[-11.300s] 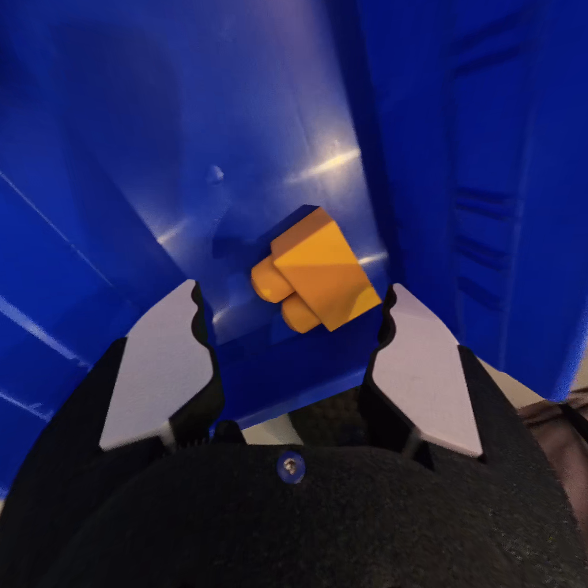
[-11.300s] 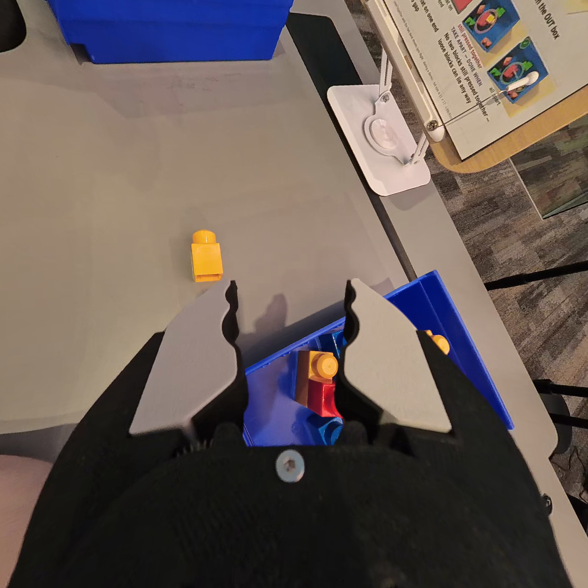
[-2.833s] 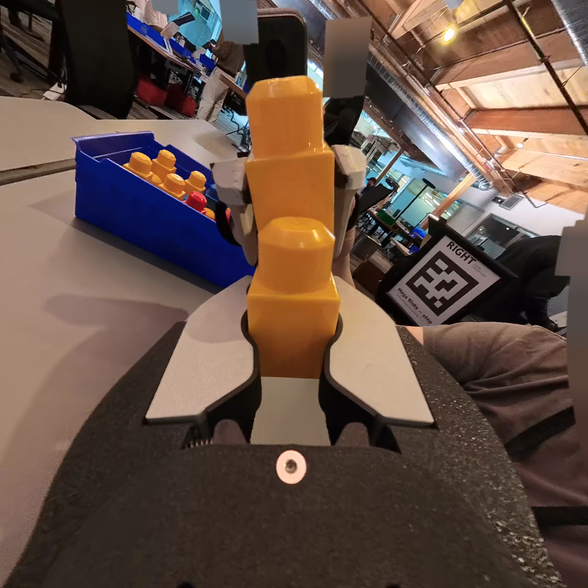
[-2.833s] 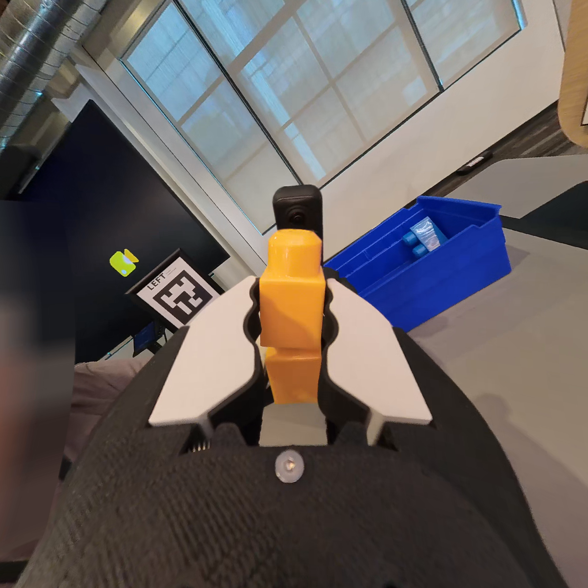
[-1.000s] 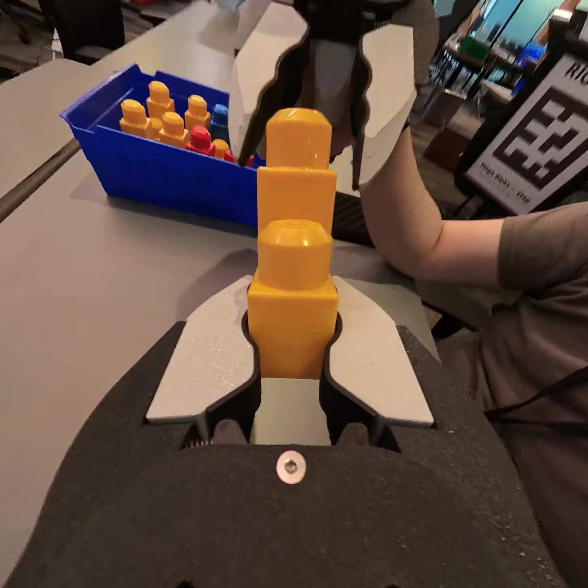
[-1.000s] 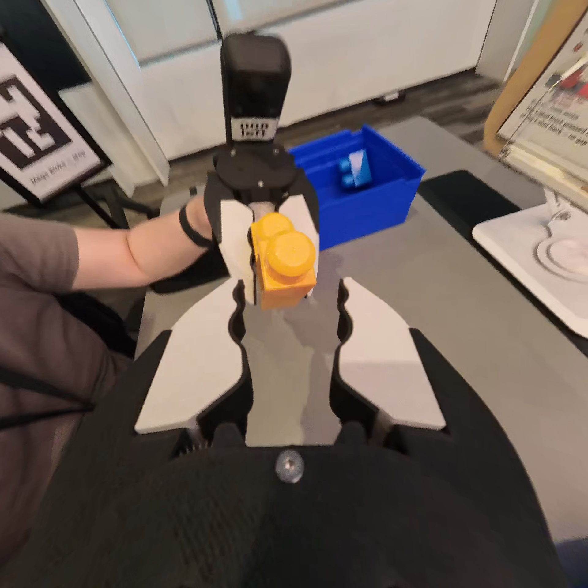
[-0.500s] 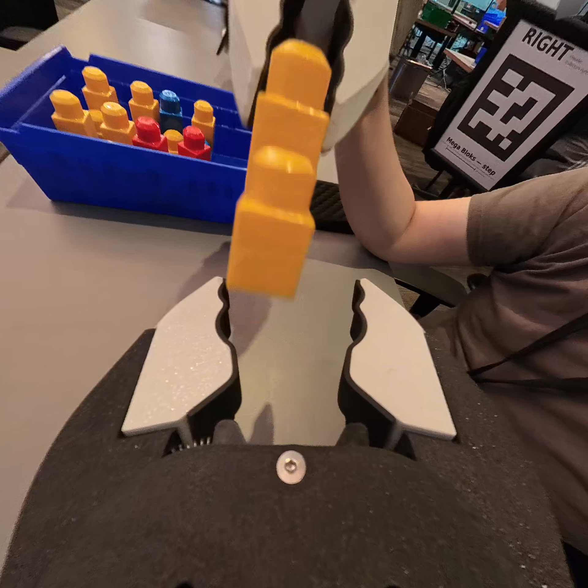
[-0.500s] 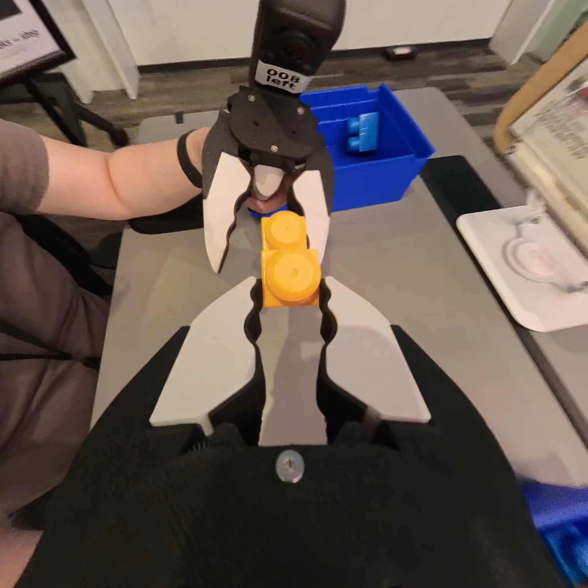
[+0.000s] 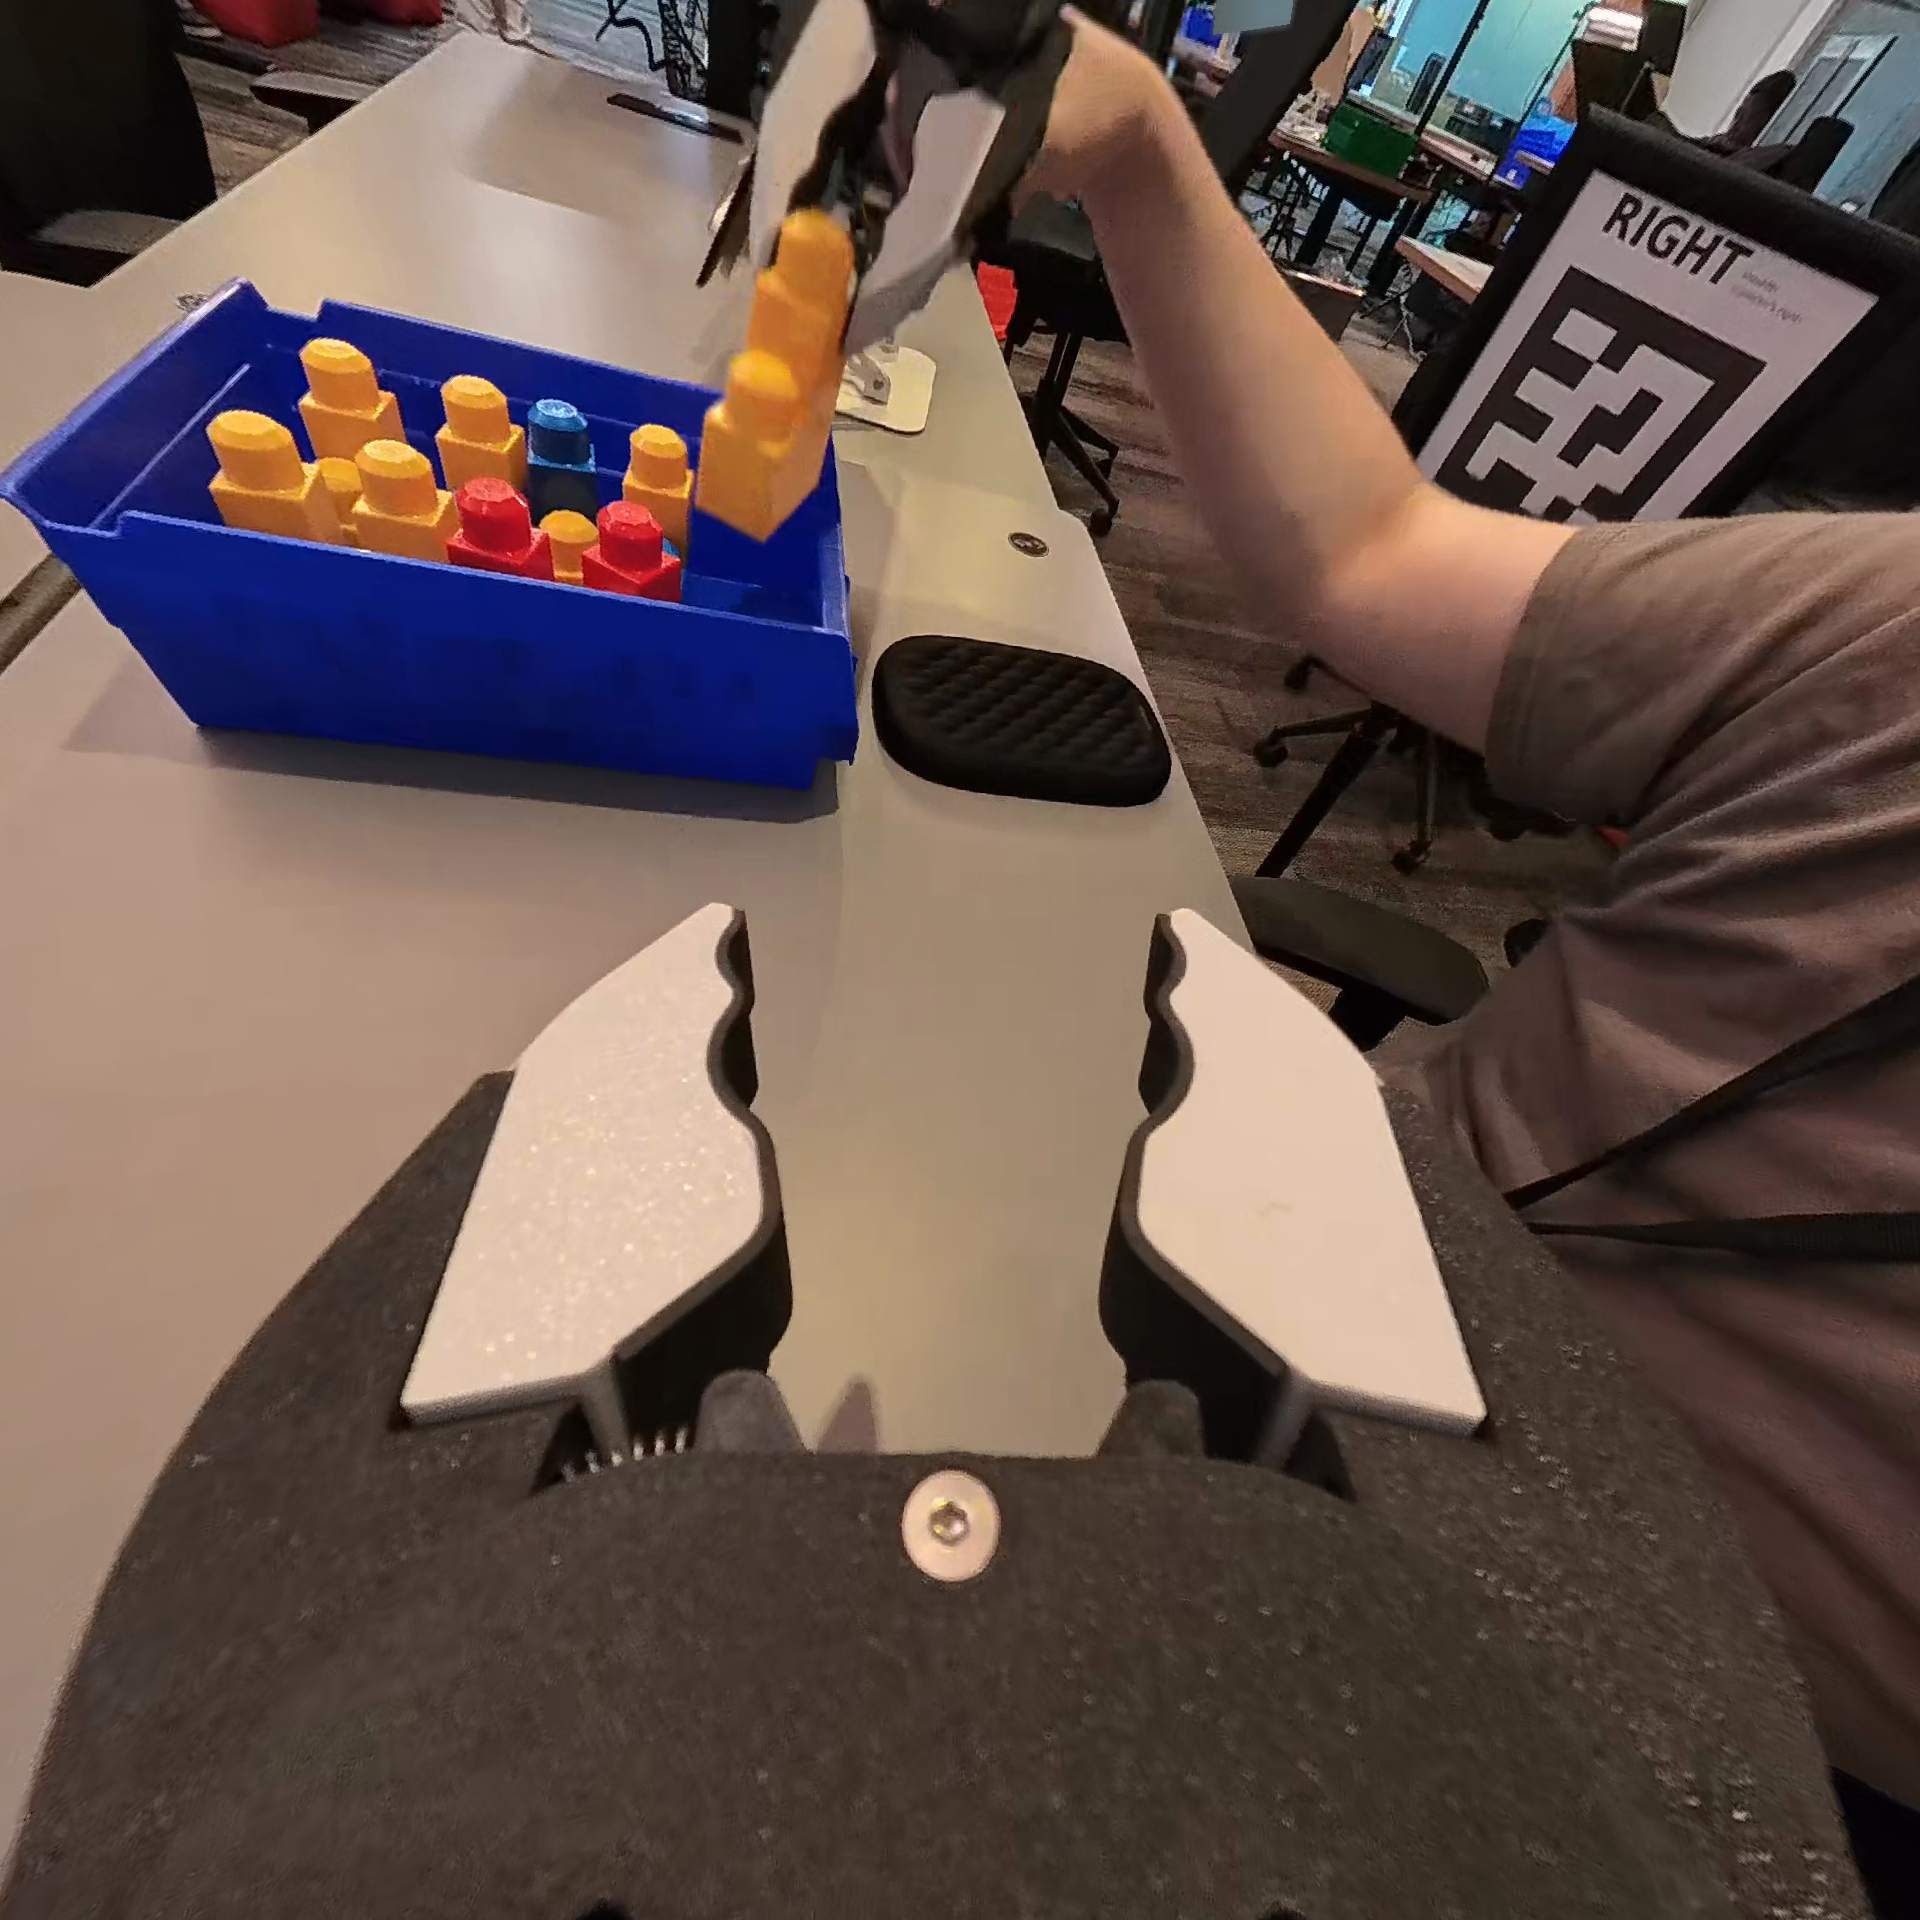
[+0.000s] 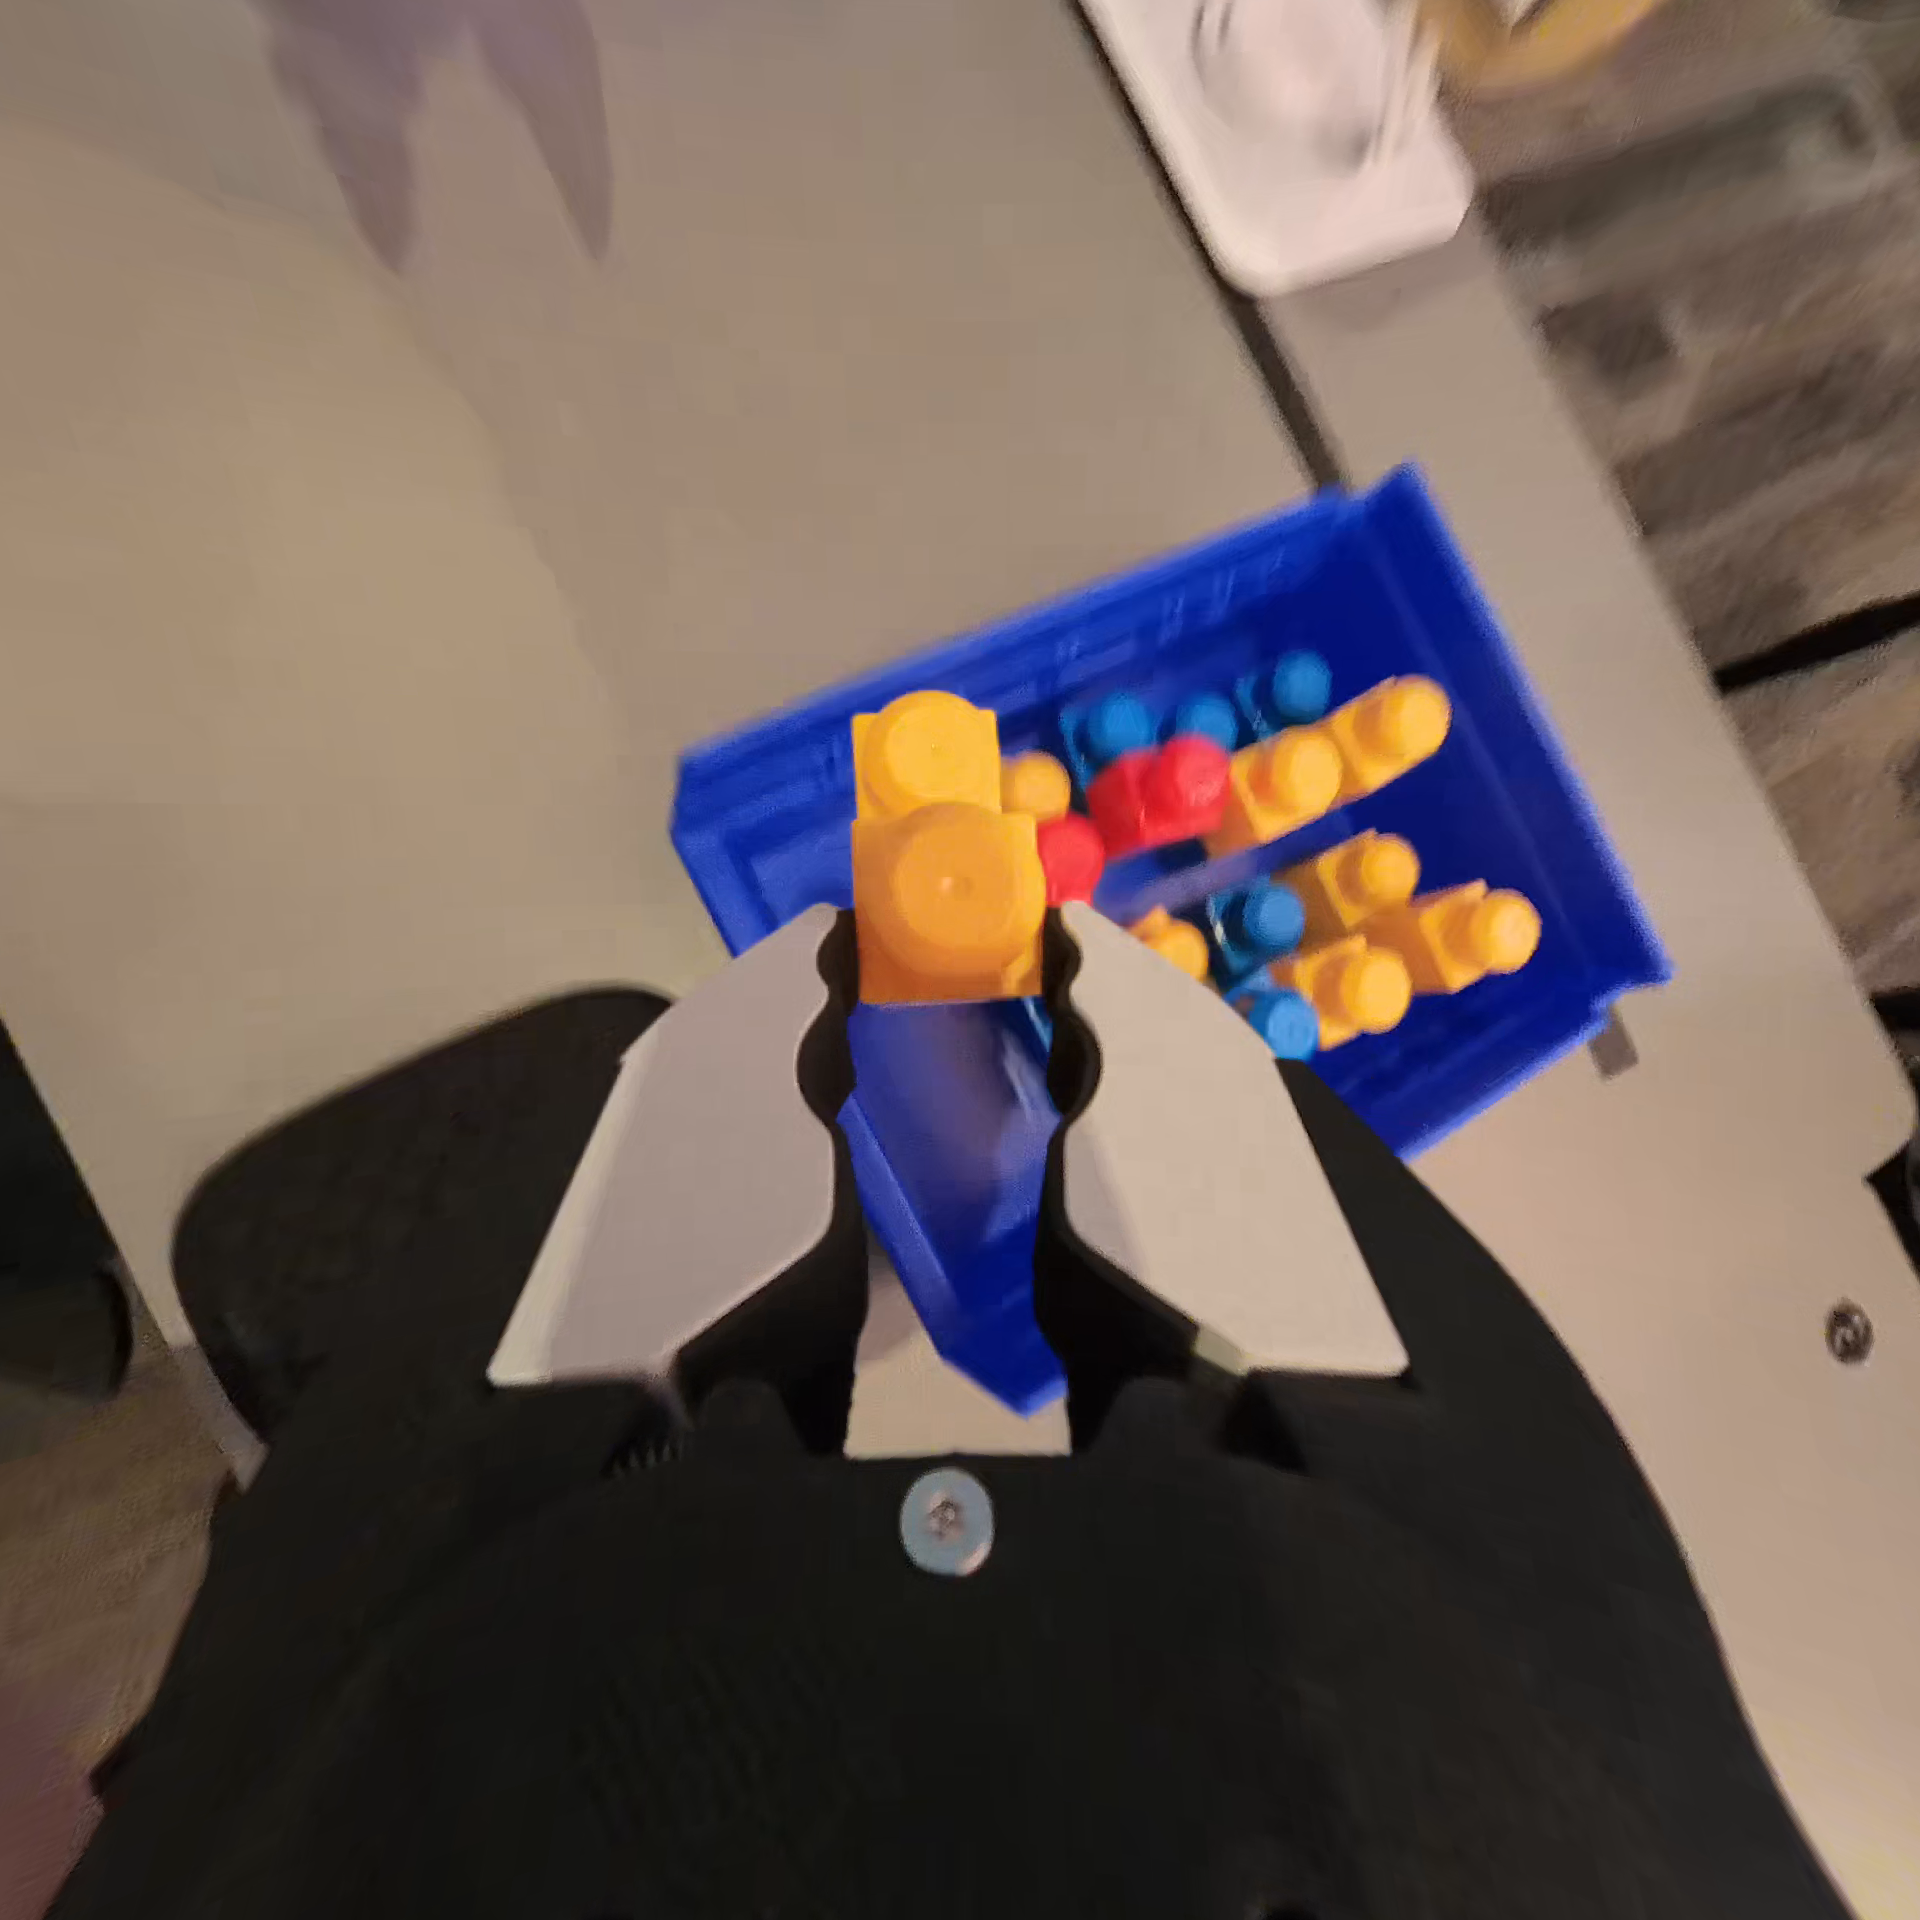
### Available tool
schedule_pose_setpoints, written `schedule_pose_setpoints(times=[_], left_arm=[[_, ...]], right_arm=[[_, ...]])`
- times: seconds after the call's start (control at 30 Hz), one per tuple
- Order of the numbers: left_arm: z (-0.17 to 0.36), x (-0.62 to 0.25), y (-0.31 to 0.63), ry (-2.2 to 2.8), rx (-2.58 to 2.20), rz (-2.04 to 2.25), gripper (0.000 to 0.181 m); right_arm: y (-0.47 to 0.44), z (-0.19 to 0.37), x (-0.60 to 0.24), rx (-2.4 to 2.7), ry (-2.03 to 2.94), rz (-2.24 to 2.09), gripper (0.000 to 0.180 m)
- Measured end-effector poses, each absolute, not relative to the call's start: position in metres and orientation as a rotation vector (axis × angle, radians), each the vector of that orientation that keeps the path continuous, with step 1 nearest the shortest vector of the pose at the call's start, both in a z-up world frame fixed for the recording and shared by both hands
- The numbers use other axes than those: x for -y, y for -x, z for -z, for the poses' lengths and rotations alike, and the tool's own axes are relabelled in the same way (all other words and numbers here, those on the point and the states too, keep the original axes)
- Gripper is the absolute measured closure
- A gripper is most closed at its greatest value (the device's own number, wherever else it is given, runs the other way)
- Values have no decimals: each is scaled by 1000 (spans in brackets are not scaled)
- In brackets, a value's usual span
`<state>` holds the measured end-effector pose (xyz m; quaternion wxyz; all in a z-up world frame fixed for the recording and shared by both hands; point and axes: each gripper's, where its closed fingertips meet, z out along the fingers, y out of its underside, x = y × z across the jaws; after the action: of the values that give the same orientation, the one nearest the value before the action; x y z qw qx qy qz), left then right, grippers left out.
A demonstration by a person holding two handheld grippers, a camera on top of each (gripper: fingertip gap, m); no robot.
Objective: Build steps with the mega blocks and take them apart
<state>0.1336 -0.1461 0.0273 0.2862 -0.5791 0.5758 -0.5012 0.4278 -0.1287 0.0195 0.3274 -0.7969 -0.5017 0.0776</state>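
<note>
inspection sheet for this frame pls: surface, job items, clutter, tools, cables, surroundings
Surface: grey table, bare in front of the left tool.
Job's things: orange block steps held above the blue bin; the bin holds orange, red and blue blocks.
Clutter: black pad beside the bin; white stand base.
Grippers: left tool open, empty; right tool shut on the steps.
Cables: nothing seen.
Surroundings: sign board, office chairs, other desks.

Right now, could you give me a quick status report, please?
Left claw open, empty. Right claw shut on orange block steps, above the blue bin of blocks. Nothing in the way.
</note>
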Motion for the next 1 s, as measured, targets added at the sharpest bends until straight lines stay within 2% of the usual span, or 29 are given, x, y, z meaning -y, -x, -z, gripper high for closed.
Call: schedule_pose_setpoints(times=[0.3,0.43,0.77,1.0], left_arm=[[-2,145,-142,1613,-1578,1365,110],[2,142,-142,1623,-1576,1365,111],[6,138,-141,1637,-1556,1440,114],[-20,125,-129,1588,-1415,1541,111]], right_arm=[[-474,70,124,1549,2275,-43,144],[-483,91,122,1604,2297,-35,143],[-506,98,114,1647,2328,119,142],[-489,47,112,1539,2201,107,135]])
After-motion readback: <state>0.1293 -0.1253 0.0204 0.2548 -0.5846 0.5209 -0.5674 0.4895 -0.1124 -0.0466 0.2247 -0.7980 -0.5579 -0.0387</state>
